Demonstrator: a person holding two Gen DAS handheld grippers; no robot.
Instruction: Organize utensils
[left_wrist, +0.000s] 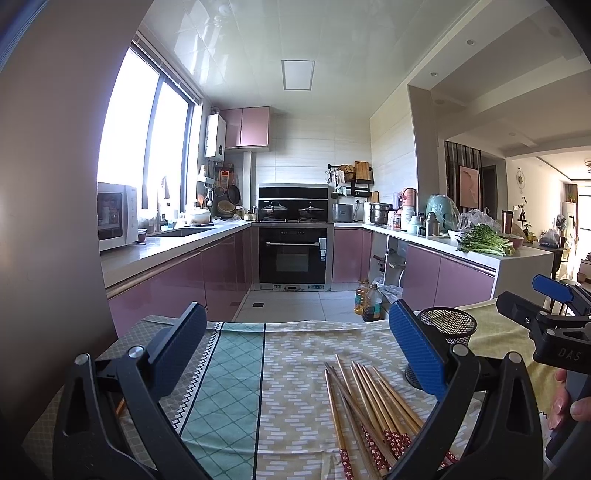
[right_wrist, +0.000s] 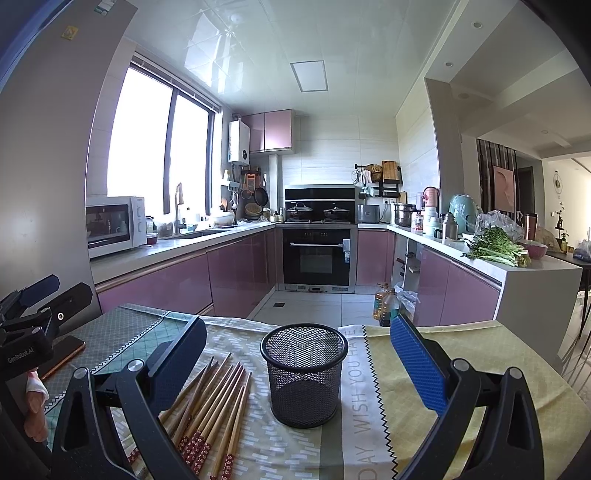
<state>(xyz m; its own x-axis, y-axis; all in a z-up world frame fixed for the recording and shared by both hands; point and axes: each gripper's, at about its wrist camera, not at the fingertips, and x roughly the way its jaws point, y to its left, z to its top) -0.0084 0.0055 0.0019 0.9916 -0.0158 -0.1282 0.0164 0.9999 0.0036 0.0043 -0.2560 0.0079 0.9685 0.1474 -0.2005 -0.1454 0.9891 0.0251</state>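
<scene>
Several wooden chopsticks (left_wrist: 369, 406) with red flowered ends lie loose on the patterned tablecloth, also in the right wrist view as chopsticks (right_wrist: 214, 402). A black mesh cup (right_wrist: 304, 373) stands upright and empty just right of them; in the left wrist view the mesh cup (left_wrist: 445, 328) is partly hidden behind a blue finger pad. My left gripper (left_wrist: 295, 350) is open above the cloth, with the chopsticks near its right finger. My right gripper (right_wrist: 299, 365) is open, its fingers wide on either side of the cup, holding nothing.
A phone (right_wrist: 62, 356) lies on the cloth at the left. Oil bottles (right_wrist: 386, 302) stand on the floor beyond the table's far edge. Pink kitchen cabinets, an oven (right_wrist: 317, 254) and a counter with greens (right_wrist: 498, 247) lie farther back.
</scene>
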